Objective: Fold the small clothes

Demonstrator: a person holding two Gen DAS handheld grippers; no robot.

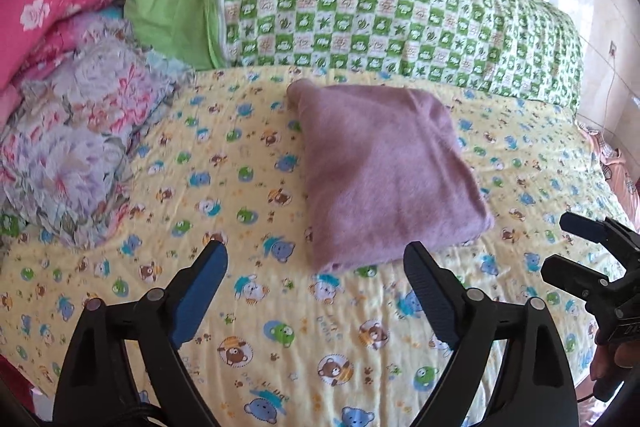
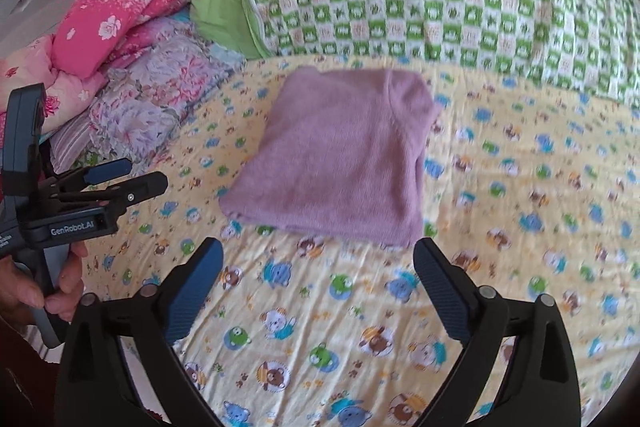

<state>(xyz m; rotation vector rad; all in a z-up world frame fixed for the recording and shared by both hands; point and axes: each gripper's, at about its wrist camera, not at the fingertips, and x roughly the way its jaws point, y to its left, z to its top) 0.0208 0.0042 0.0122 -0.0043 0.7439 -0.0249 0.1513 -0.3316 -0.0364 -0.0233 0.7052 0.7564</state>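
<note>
Both claws, left (image 1: 316, 259) and right (image 2: 318, 255), spread wide and empty just short of folded fuzzy mauve knit garment (image 1: 384, 167) on yellow bear-print bedsheet (image 1: 240, 187).

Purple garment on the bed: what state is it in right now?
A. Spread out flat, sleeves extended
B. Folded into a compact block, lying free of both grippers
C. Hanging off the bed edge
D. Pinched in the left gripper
B: the purple garment lies folded on the yellow bear-print sheet, beyond the open left gripper and right gripper.

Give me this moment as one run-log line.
stage: fold looks finished | purple sweater: folded, flat on yellow bear-print sheet | left gripper: open, empty | right gripper: open, empty | contact: none
</note>
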